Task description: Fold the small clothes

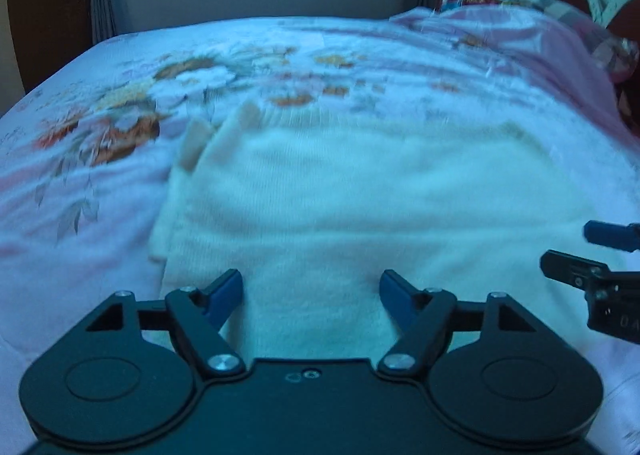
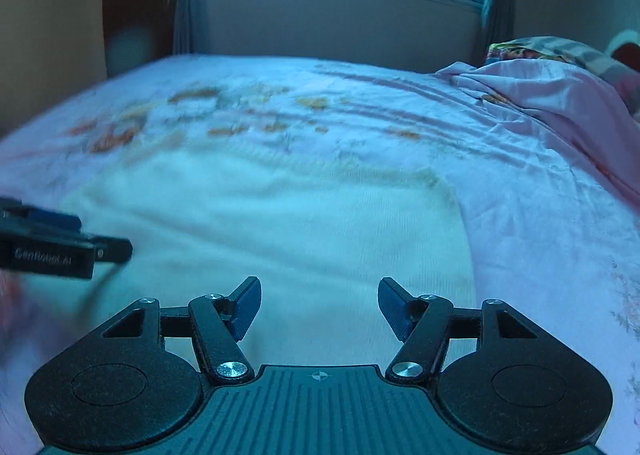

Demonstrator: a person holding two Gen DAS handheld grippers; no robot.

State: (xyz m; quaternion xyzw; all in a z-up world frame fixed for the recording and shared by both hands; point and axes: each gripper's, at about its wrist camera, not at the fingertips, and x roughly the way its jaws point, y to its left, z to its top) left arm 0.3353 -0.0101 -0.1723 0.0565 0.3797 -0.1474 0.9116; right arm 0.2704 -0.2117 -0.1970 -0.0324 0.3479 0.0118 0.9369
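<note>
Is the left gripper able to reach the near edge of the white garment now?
Probably yes: the left gripper is open above the white garment, and nothing lies between them.

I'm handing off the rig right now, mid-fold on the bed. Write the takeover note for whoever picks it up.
Left hand-held gripper: open, empty, above the near edge of the white garment.
Right hand-held gripper: open, empty, over the same garment, beside the left one.
Garment: lies flat on the floral bedsheet, with what look like cuffs at its far left corner.
Done: seems partly folded and released.
Left: probably another fold, then smoothing. The pink cloth lies bunched at far right.
</note>
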